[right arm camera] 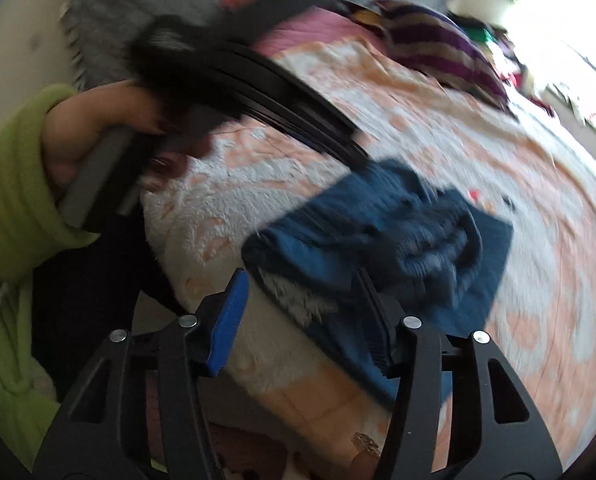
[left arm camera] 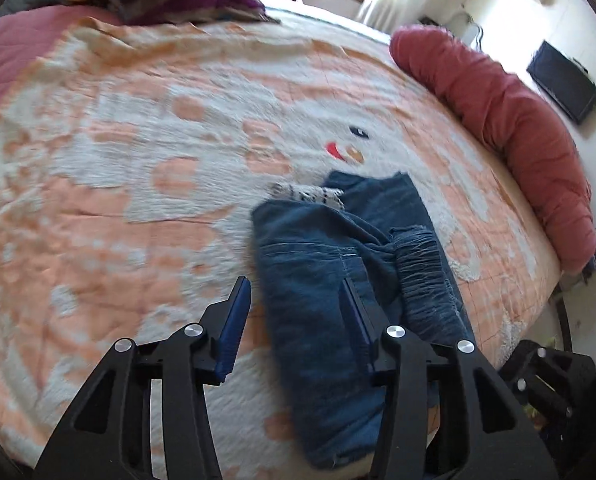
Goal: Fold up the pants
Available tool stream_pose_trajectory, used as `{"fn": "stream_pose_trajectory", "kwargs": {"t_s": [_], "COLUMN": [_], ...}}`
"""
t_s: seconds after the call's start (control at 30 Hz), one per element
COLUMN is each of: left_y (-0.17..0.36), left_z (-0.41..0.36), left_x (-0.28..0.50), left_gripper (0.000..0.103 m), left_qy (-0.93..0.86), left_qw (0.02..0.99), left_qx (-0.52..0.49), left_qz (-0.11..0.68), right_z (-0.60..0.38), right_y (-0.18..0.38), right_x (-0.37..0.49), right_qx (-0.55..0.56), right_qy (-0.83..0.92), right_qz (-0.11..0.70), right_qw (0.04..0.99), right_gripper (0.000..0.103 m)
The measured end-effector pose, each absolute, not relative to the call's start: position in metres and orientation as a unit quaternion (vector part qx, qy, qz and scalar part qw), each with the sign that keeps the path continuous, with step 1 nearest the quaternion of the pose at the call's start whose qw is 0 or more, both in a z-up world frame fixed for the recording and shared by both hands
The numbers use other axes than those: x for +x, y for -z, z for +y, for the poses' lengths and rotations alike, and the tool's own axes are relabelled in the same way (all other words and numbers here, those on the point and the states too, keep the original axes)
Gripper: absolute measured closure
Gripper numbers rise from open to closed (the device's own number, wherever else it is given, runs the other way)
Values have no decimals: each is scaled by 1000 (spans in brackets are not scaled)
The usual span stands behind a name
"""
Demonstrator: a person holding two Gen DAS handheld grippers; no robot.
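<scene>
On the peach-and-white fleece bedspread (left arm camera: 138, 168), both your hand-held grippers (left arm camera: 298, 312) (right arm camera: 301, 304) stand spread, pinching nothing; pinch the folded blue denim pants (left arm camera: 337, 264) squarely at their near edge.

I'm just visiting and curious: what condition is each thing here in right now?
pants: bunched in a rough fold on the bed.
blanket: spread over the bed, wrinkled.
left hand-held gripper: jaws apart, gripping nothing.
right hand-held gripper: jaws apart, gripping nothing.
red bolster: lying along the bed's edge.
</scene>
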State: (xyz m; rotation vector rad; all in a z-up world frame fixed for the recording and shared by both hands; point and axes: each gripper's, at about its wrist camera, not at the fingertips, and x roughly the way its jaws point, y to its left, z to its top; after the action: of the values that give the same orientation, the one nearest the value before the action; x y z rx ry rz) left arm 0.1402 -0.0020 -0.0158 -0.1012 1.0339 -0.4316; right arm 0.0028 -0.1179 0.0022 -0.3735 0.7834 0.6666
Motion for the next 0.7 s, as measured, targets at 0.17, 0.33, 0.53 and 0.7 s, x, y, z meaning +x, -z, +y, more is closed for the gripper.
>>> {"fn": "stream_pose_trajectory", "kwargs": {"t_s": [0.17,0.33,0.53,0.7], "left_y": [41,52,52,31], "left_z": [-16,-13,-13,-10], "left_x": [152,156,153,137], "left_gripper": [59,55,52,50], "left_qy": [204,204,196,192], "left_qw": [831,829,839,858], "left_qx": [-38,-51,-55,-47], "left_qz": [516,519,505,474], "right_z": [-94,-94,-99,-129], "right_y": [17,26,35,3], "right_x": [26,16,17,14], "right_qx": [-233,-225,-198,-110], "right_qy": [-332,-361,-356,-354], "right_qz": [384,406,415,398], "right_qw": [830,808,813,839], "right_gripper": [80,100,93,78]}}
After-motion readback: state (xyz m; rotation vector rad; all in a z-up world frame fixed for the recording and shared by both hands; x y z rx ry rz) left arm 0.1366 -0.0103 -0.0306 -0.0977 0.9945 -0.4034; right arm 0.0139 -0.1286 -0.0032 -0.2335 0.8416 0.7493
